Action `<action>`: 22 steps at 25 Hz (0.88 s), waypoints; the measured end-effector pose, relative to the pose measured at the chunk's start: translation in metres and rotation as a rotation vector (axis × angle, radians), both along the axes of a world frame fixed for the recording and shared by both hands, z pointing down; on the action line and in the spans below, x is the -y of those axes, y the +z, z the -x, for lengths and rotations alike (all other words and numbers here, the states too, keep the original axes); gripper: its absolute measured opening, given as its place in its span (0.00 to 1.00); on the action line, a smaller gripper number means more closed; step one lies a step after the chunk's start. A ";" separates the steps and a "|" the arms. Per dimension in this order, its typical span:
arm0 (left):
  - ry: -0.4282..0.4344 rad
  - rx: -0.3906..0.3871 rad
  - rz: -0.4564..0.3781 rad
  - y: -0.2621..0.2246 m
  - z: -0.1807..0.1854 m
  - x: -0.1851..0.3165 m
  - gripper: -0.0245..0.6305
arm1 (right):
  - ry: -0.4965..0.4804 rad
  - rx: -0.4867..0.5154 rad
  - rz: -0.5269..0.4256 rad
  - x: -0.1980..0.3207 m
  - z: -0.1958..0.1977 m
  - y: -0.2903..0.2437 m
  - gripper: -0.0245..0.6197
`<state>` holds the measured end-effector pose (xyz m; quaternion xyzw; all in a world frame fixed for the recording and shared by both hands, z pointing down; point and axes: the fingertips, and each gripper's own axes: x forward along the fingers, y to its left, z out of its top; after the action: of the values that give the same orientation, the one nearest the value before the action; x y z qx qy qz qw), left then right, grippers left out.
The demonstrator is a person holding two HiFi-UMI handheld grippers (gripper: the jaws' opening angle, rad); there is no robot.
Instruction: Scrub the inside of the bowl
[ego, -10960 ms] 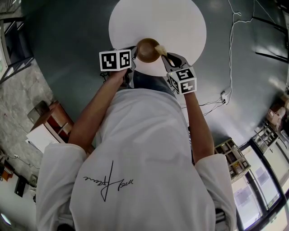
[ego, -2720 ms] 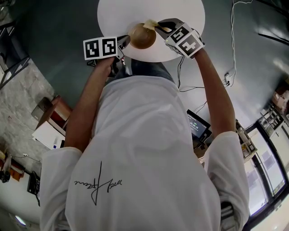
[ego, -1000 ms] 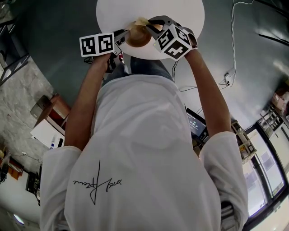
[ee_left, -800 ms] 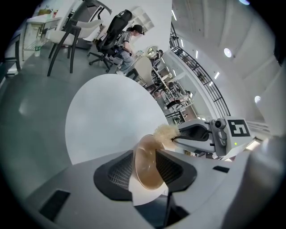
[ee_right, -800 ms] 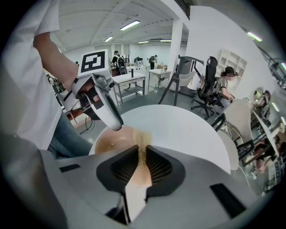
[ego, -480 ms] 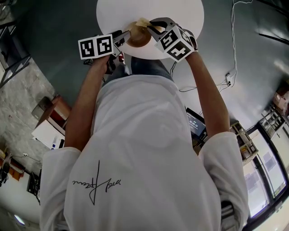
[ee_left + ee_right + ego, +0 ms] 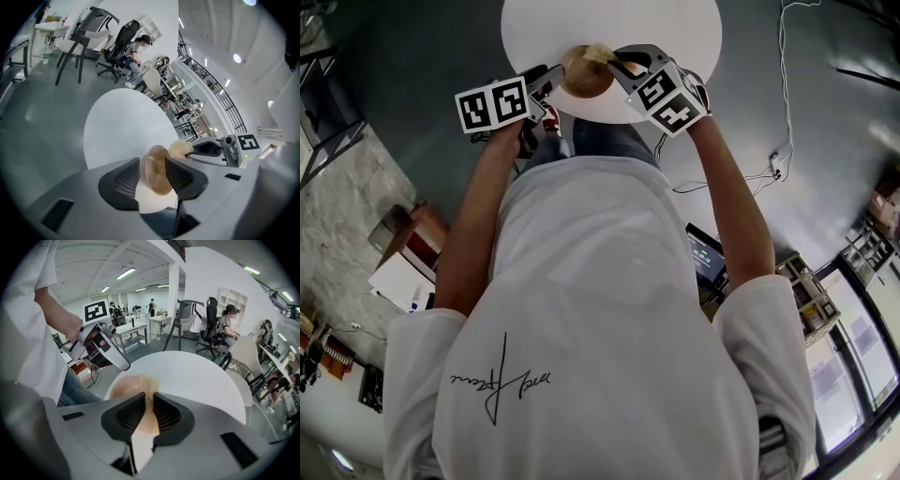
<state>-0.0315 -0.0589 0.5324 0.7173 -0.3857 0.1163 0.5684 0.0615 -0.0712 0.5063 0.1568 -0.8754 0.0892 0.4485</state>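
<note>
A brown bowl (image 7: 584, 75) sits at the near edge of the white round table (image 7: 675, 37). My left gripper (image 7: 547, 81) is at the bowl's left side. In the left gripper view the bowl (image 7: 157, 171) stands edge-on between the jaws, which have just been opening and now stand wide, with a gap beside the left pad (image 7: 125, 180). My right gripper (image 7: 623, 58) is shut on a tan scrub pad (image 7: 149, 416). The pad's pale tuft (image 7: 180, 149) lies at the bowl's rim, over the inside of the bowl (image 7: 129, 385).
Cables (image 7: 783, 84) trail over the grey floor right of the table. A dark screen (image 7: 708, 255) lies on the floor near my right side. Office chairs and a seated person (image 7: 136, 44) are beyond the table. Shelving (image 7: 811, 291) stands at lower right.
My left gripper's marker cube has shifted a little left and back from the bowl. My right gripper has rolled slightly, still holding the scrub pad at the bowl.
</note>
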 end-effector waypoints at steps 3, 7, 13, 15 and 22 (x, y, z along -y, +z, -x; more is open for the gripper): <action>0.009 -0.004 -0.006 -0.006 -0.002 -0.002 0.29 | 0.013 0.011 0.001 -0.005 -0.004 -0.003 0.14; 0.006 -0.001 -0.018 -0.012 -0.003 -0.004 0.27 | 0.076 0.050 0.023 -0.008 -0.009 -0.013 0.14; 0.006 -0.012 -0.039 -0.030 -0.006 -0.005 0.23 | 0.199 0.124 0.036 -0.004 -0.018 -0.040 0.14; 0.011 -0.013 -0.048 -0.036 -0.006 -0.007 0.20 | 0.221 0.146 0.030 -0.004 -0.021 -0.044 0.14; 0.053 -0.008 -0.159 -0.064 -0.006 -0.017 0.07 | 0.419 0.302 0.015 -0.005 -0.032 -0.071 0.14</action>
<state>-0.0257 -0.0415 0.4687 0.7705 -0.3723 0.0973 0.5082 0.0932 -0.0661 0.4355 0.3161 -0.8803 0.2093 0.2854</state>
